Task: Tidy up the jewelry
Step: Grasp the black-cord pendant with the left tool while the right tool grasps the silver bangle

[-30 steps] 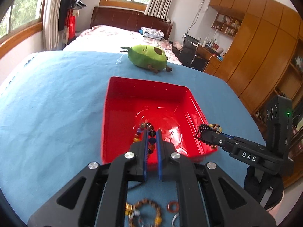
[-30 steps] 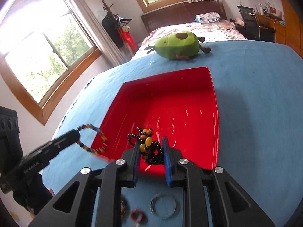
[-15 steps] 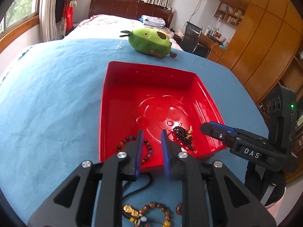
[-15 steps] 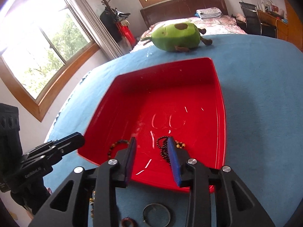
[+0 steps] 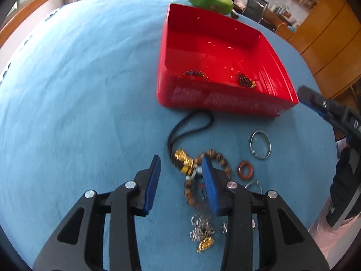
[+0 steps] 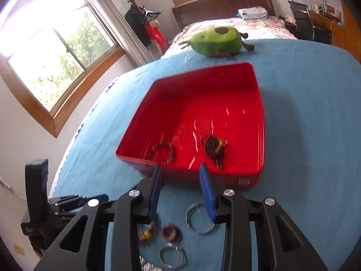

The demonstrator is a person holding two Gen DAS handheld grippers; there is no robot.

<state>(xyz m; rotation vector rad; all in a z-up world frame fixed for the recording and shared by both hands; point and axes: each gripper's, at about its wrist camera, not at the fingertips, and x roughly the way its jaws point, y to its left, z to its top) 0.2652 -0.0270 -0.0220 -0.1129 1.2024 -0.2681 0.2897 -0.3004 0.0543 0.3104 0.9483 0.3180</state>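
Both claws spread wide and empty over loose jewelry on the blue worktop.
Left claw (image 5: 180, 171) hovers above the wooden-bead bracelet (image 5: 222, 163); right claw (image 6: 180, 178) hangs near the red tray (image 6: 191, 83), which holds a multicolored bracelet (image 6: 162, 150) left and a dark bead necklace (image 6: 213, 148) right.

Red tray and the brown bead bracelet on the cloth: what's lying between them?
In the left wrist view, a black cord loop lies on the blue cloth between the red tray and the brown bead bracelet.

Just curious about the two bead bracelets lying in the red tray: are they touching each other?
Apart. In the right wrist view, bare red floor shows between the multicolored bracelet and the dark bead bracelet in the red tray.
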